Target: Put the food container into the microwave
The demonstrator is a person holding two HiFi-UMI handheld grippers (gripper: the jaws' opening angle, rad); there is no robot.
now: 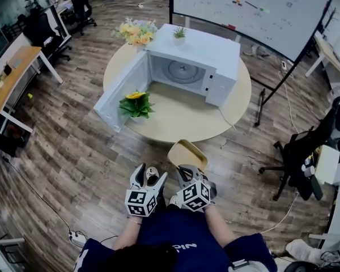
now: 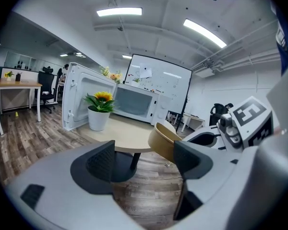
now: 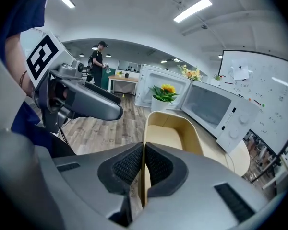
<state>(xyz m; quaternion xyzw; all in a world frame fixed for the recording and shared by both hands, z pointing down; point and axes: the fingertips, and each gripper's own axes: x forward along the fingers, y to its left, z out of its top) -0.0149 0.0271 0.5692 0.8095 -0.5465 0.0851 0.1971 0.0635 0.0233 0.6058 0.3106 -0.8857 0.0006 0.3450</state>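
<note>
A tan food container (image 1: 187, 154) hangs in the air just short of the round table's near edge, with my right gripper (image 1: 185, 173) shut on its near wall. In the right gripper view the container (image 3: 175, 135) is pinched between the two pads (image 3: 129, 166). My left gripper (image 1: 149, 177) stands open beside it, holding nothing; in its own view the container (image 2: 163, 142) shows past the right finger (image 2: 188, 160). The white microwave (image 1: 192, 66) sits on the table with its door (image 1: 122, 91) swung wide to the left and its cavity showing a glass turntable.
On the round table (image 1: 181, 118) a potted yellow flower (image 1: 136, 104) stands by the open door. A flower bunch (image 1: 137, 32) and a small plant (image 1: 179, 34) sit behind and on the microwave. A whiteboard (image 1: 255, 10) stands behind, office chair (image 1: 297, 152) at right, desks (image 1: 14, 72) at left.
</note>
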